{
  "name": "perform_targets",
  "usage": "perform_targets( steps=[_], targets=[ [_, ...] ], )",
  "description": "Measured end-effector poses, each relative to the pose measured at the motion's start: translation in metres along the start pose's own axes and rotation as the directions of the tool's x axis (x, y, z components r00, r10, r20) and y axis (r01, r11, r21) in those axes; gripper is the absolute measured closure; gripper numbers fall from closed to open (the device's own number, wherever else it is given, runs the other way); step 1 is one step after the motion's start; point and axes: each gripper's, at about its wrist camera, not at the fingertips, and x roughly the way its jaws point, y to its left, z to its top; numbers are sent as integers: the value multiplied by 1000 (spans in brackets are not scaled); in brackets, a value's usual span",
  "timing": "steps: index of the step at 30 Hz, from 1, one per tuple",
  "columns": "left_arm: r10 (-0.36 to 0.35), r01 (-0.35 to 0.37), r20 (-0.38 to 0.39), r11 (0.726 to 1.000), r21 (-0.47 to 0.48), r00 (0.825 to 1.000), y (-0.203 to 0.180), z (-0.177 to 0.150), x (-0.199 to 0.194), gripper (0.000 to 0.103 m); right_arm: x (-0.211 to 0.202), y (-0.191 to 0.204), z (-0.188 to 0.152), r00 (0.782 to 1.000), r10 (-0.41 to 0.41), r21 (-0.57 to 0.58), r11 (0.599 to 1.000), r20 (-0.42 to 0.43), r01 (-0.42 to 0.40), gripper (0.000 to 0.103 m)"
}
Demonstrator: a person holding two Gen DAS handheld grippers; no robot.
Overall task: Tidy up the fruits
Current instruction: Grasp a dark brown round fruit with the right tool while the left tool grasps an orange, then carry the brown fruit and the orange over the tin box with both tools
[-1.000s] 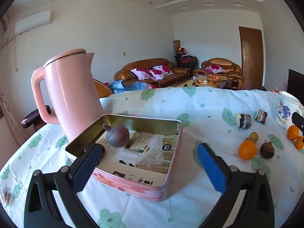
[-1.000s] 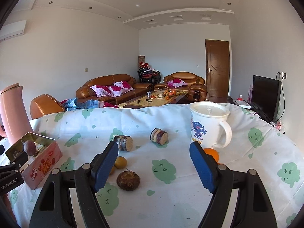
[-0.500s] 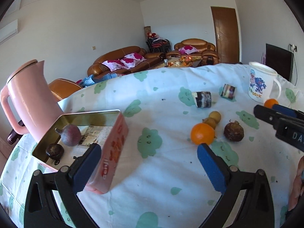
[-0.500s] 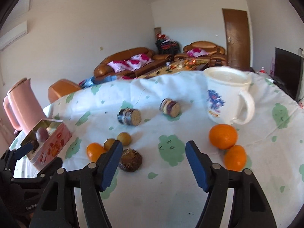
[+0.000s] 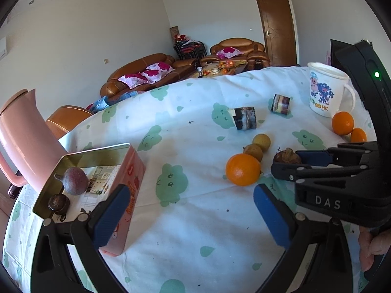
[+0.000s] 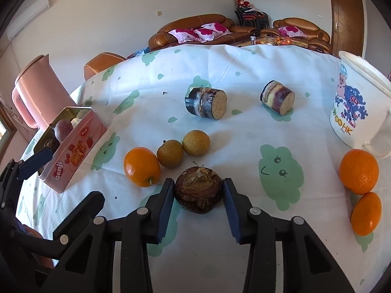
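My right gripper (image 6: 198,190) is shut on a dark brown fruit (image 6: 198,190) that rests on the tablecloth; it also shows in the left wrist view (image 5: 286,156). An orange (image 6: 141,169) and two small yellow-brown fruits (image 6: 182,149) lie just beyond it. Two more oranges (image 6: 358,171) lie at the right by the mug. The pink tin (image 6: 73,146) at the left holds a purple fruit (image 5: 74,180) and a small dark fruit (image 5: 58,203). My left gripper (image 5: 188,216) is open and empty above the cloth, beside the tin.
A pink kettle (image 5: 22,141) stands behind the tin. A white printed mug (image 6: 356,107) stands at the right. Two cut sugarcane pieces (image 6: 206,103) lie further back on the green-patterned tablecloth (image 6: 244,73). Sofas stand beyond the table.
My right gripper came down and forward and closed on the dark brown fruit. My left gripper swung right, away from the tin, and stayed open.
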Motion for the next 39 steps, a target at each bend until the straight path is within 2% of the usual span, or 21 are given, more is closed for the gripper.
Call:
perform_targets(
  steps=[4, 6, 9, 10, 12, 13, 15, 17, 19, 21, 26, 29, 31, 35, 39],
  targets=[
    [-29, 29, -5, 999, 20, 1000, -8, 6, 6, 0, -10, -13, -3, 999, -37, 36, 999, 28, 36, 61],
    [-71, 70, -21, 997, -14, 997, -7, 12, 12, 0, -21, -24, -1, 995, -50, 76, 996, 80, 44, 61],
    [-113, 110, -47, 992, -67, 992, -9, 22, 24, 3, -38, -33, 2, 978, -132, 111, 987, 162, 115, 61],
    [-120, 116, -59, 991, -72, 991, -11, 25, 29, 6, -41, -35, 2, 973, -144, 119, 985, 181, 123, 61],
    [-134, 128, -96, 989, -70, 986, -19, 29, 41, 20, -46, -37, 4, 969, -140, 130, 985, 202, 115, 61],
    [-144, 137, -112, 988, -68, 983, -23, 29, 47, 23, -48, -38, 5, 969, -137, 132, 985, 207, 111, 61],
    [-149, 140, -151, 988, -64, 977, -30, 28, 59, 39, -50, -38, 6, 966, -137, 133, 985, 217, 110, 61],
    [-172, 161, -197, 984, -73, 965, -33, 26, 69, 45, -52, -38, 6, 965, -140, 131, 985, 221, 113, 61],
    [-193, 176, -201, 980, -97, 960, -31, 25, 70, 49, -51, -37, 6, 965, -142, 128, 985, 219, 116, 61],
    [-232, 212, -192, 970, -119, 954, -28, 24, 70, 61, -49, -36, 6, 967, -142, 124, 985, 213, 117, 61],
    [-253, 225, -166, 959, -171, 953, -19, 22, 65, 62, -50, -33, 4, 957, -171, 114, 982, 233, 147, 61],
    [-255, 235, -74, 949, -211, 964, -5, 21, 49, 62, -54, -31, 4, 944, -187, 111, 981, 272, 162, 61],
    [-234, 227, -10, 950, -216, 972, 2, 20, 37, 62, -59, -29, 3, 931, -194, 104, 980, 308, 170, 61],
    [-135, 144, 65, 973, -179, 989, 8, 16, 16, 62, -67, -23, 1, 906, -215, 92, 977, 365, 195, 61],
    [-97, 111, 85, 976, -187, 992, 17, 14, 10, 62, -72, -16, 0, 882, -252, 86, 968, 399, 237, 61]
  ],
)
